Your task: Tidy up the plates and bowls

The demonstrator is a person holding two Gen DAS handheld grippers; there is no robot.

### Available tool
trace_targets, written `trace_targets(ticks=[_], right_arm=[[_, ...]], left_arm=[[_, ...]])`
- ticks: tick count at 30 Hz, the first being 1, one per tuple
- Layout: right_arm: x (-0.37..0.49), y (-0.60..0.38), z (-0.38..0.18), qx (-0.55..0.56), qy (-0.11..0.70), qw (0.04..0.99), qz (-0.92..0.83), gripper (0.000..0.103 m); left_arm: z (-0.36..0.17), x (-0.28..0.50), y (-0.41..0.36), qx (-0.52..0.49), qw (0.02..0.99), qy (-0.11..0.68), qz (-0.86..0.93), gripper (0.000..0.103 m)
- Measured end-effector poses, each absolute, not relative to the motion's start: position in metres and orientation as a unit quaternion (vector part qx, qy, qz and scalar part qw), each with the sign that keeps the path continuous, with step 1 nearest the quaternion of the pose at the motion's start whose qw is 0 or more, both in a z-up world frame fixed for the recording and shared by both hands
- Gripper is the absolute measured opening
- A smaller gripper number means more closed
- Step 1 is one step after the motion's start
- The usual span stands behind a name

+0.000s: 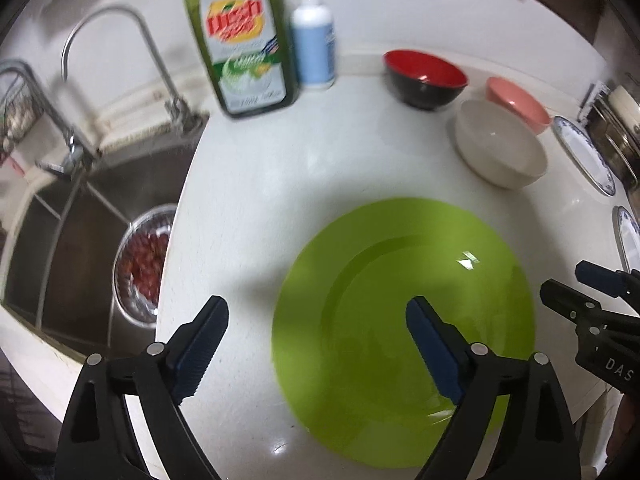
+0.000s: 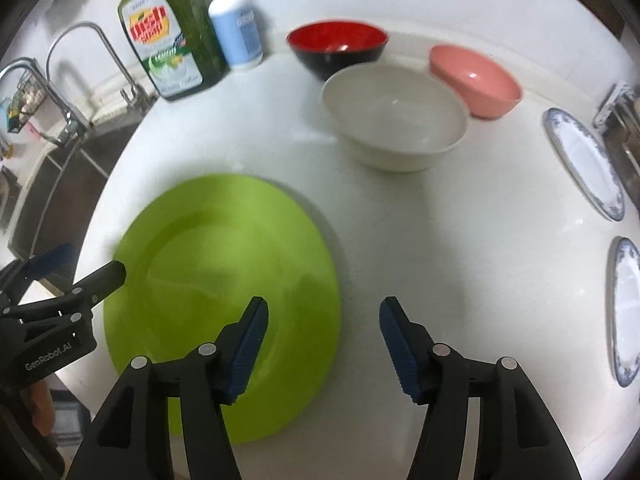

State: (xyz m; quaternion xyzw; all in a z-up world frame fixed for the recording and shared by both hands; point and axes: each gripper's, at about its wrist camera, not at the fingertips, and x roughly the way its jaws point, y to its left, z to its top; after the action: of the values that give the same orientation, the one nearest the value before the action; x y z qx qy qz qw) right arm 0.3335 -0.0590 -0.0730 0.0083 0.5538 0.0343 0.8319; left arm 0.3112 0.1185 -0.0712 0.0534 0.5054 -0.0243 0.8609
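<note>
the left gripper (image 1: 316, 344) stood wide open with nothing between its pads, straddling the near left rim of the green plate (image 1: 404, 320), which lay flat on the white counter (image 1: 248, 200). the right gripper (image 2: 324, 344) was also open and empty, its left finger over the plate's right edge and its right finger over bare counter. so the plate lay directly below and between the two grippers, equally near to both, and either could close on a rim. beyond the plate, to its far right, sat the cream bowl (image 2: 394, 120). behind that bowl were the red-and-black bowl (image 2: 338, 50) and the pink bowl (image 2: 476, 80). two blue-rimmed plates (image 2: 584, 164) lay well to the right of the green plate, nearer the right gripper, which i judged better placed to fetch them.
</note>
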Motion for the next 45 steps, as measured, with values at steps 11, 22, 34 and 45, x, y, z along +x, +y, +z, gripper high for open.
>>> trace_targets(ticks=[11,22,34,45], right_arm=[[0.301,-0.116,-0.041,0.052,0.501,0.863,-0.037,0.068],[0.263,-0.183,-0.027,0.081,0.468,0.872,-0.114,0.068],[0.22,-0.253,-0.006,0.099,0.433,0.877,-0.183,0.068],[0.19,-0.325,0.005,0.136,0.401,0.874,-0.238,0.068]], left_arm=[[-0.046,0.303,0.056,0.094,0.88,0.457,-0.086,0.094],[-0.029,0.293,-0.018,0.129,0.885,0.418,-0.156,0.095],[-0.007,0.281,-0.113,0.161,0.88,0.377,-0.242,0.094],[0.002,0.275,-0.2,0.179,0.87,0.357,-0.29,0.094]])
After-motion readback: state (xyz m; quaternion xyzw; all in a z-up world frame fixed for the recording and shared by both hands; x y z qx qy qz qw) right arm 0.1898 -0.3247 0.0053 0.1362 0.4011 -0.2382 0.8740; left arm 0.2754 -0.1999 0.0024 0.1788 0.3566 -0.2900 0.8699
